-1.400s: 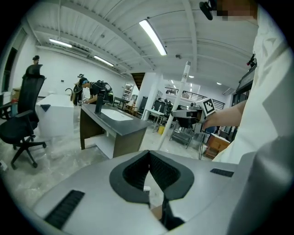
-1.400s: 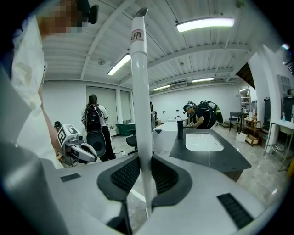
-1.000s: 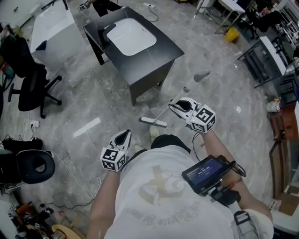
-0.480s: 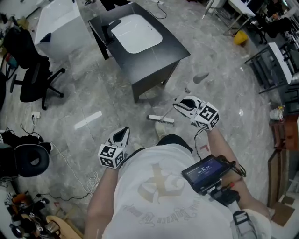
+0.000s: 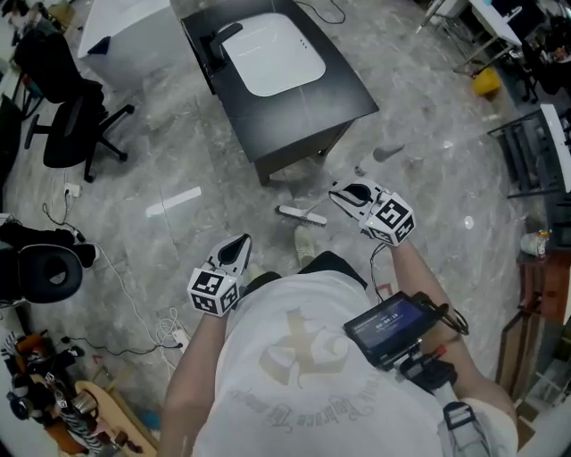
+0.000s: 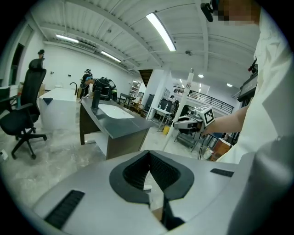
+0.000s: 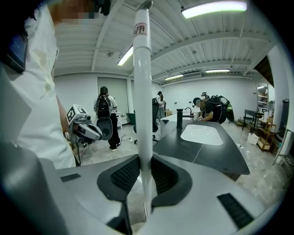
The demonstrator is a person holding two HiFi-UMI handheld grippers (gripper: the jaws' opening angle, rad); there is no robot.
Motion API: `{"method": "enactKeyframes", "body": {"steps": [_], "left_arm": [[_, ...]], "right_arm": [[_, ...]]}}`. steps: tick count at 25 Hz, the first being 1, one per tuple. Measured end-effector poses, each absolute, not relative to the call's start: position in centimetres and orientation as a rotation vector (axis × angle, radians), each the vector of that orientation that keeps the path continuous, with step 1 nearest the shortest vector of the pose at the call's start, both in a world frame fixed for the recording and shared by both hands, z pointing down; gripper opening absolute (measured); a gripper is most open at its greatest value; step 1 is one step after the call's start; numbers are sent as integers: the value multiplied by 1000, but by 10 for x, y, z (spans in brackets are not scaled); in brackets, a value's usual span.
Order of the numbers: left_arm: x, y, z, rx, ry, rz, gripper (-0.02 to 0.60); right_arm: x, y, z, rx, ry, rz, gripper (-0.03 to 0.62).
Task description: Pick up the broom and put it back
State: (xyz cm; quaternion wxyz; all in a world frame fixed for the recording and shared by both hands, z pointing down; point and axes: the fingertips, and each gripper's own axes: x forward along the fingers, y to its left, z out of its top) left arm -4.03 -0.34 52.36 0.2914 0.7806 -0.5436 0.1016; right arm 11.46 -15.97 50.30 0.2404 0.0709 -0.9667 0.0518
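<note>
Grey marbled floor (image 5: 169, 152), glossy, light streak mirrored in it. Dark cabinet (image 5: 335, 89) set toward floor's far side. White basin (image 5: 272, 55) sunk in cabinet top, black tap (image 5: 217, 46) at basin's left edge. Black office chair (image 5: 67, 120) placed left of cabinet, white unit (image 5: 125, 40) beyond it. Cables (image 5: 120, 286) strewn along floor's left edge. Metal racks (image 5: 535, 147) ranged at right. White walls (image 7: 82, 92) and ribbed ceiling (image 7: 82, 50) lit by strip lamps (image 7: 213, 8).

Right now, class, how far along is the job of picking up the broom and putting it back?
Done: the broom is picked up. The right gripper is shut on its white handle, held upright.
In hand: it is being carried, brush head low by the person's feet, near the black sink cabinet. The left gripper is shut and empty.
Left: putting it back; no storage spot is evident.
</note>
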Motion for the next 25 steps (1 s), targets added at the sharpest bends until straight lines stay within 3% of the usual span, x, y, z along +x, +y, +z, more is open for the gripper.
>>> {"method": "enactKeyframes", "body": {"steps": [25], "left_arm": [[-23, -19, 558, 1674, -1681, 272, 12]], "right_arm": [[55, -205, 673, -274, -2415, 184, 92]]}}
